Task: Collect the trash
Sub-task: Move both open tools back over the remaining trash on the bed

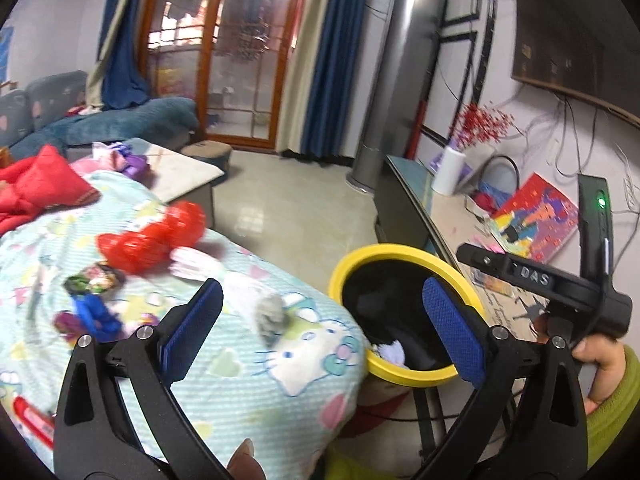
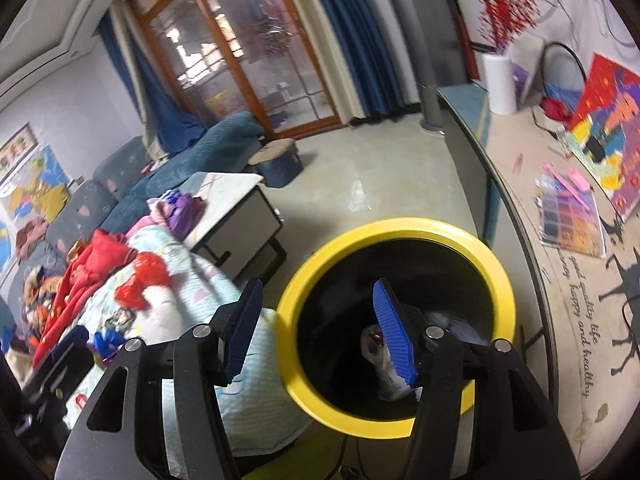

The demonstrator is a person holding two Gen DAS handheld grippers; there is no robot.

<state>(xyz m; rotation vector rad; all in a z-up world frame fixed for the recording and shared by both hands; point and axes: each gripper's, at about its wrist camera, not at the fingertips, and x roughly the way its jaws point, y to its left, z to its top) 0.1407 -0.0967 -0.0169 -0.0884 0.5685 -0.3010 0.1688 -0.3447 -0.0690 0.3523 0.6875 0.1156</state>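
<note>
A yellow-rimmed black bin [image 1: 400, 254] [image 2: 400, 230] stands beside the blanket-covered surface [image 1: 224, 380]; crumpled paper [image 1: 390, 350] and a wrapper [image 2: 374, 344] lie inside it. My left gripper [image 1: 324, 320] is open and empty, over the blanket's edge. A grey crumpled wad [image 1: 272, 316] lies between its fingers on the blanket. Red plastic trash [image 1: 156, 236], a colourful wrapper [image 1: 92, 280] and a blue wrapper [image 1: 96, 314] lie further left. My right gripper [image 2: 320, 330] is open and empty above the bin's left rim; its body also shows in the left wrist view [image 1: 536, 280].
A long low cabinet [image 2: 560, 280] with a white vase [image 2: 498, 84], a bead box [image 2: 572, 220] and a colourful picture [image 1: 536, 216] runs along the right. A coffee table [image 2: 236, 204], blue sofa [image 1: 132, 120], red clothes [image 1: 36, 188] and a tall grey air conditioner [image 1: 396, 80] stand beyond.
</note>
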